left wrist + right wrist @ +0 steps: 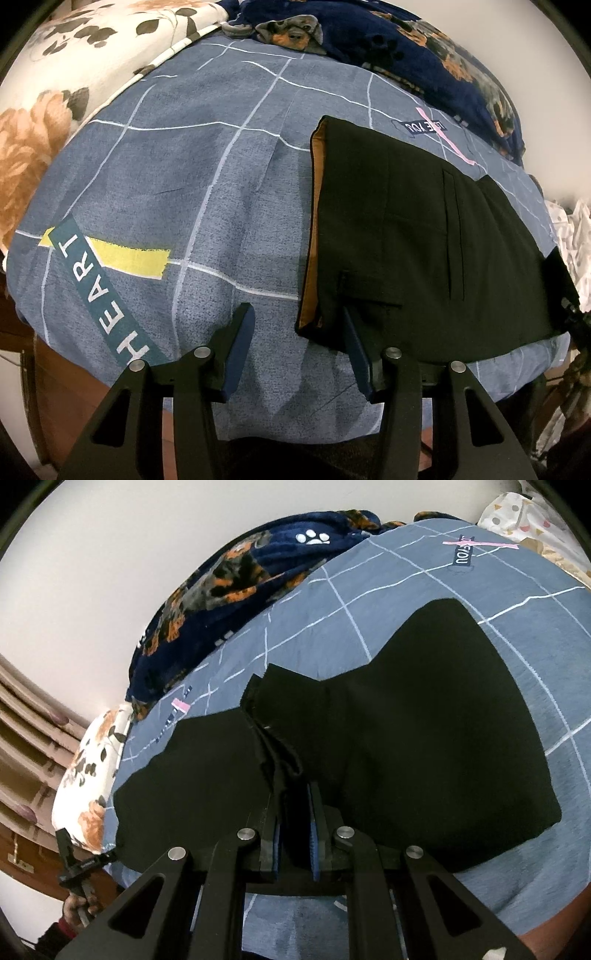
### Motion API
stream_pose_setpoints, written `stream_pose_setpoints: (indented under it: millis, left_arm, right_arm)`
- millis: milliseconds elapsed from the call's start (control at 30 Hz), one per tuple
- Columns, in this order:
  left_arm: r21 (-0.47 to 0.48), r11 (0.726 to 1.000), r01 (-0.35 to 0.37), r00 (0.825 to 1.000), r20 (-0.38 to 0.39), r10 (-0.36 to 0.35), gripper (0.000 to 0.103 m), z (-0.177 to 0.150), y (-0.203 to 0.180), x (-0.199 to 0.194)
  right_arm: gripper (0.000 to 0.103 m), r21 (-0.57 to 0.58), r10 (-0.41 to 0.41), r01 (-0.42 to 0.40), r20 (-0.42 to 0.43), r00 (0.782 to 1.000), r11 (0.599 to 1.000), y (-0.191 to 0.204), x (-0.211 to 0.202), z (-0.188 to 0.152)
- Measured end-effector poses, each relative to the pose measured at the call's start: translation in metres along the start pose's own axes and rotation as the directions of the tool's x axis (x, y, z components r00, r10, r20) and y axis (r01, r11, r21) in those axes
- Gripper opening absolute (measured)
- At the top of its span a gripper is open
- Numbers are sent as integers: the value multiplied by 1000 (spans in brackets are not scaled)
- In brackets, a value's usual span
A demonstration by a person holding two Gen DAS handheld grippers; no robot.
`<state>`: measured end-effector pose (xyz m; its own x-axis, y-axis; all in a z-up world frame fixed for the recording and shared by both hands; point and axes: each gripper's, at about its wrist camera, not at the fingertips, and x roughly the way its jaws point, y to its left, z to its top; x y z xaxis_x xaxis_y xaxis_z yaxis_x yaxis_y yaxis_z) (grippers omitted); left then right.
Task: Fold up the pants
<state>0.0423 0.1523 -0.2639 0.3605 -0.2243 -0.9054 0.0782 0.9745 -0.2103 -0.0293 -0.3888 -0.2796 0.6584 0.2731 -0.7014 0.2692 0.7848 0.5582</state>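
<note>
Your left claw (299, 332) stands about half open over the bed (184, 192) and holds nothing: one finger hangs over bare sheet, the other sits at the near corner of the pants' waistband, with no cloth caught between them. Just right of that claw lie the black pants (424, 240), one pair, flat on the blue checked sheet, their tan lining showing along the waist edge nearest the claw.

Your right claw (295, 808) is nearly closed and pinches a bunched edge of the pants (424, 720), lifted just ahead of its fingers while the rest spreads flat to either side and beyond it.

As I judge it, the legs already lie one on the other, so the lengthwise fold looks done; carrying the pinched end over towards the waist, and any last fold after that, is still left.

Counted: one pair of pants, two claws, one dark paw-print blanket (424, 48) beyond the claws, one flowered pillow (55, 92) far left
</note>
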Motion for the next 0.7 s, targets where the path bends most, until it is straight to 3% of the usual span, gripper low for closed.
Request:
stream_pose_setpoints:
  millis: [500,700]
  left_arm:
    - [-7,1000,2,1000,1,-2,51,0,1,0]
    - [-7,1000,2,1000,1,-2,52,0,2,0]
  right_arm:
    - [14,-81,-41,37,-48,998,996,16,16,-13]
    - [19,-71,-20,15,-72,997,997,15,19,-15]
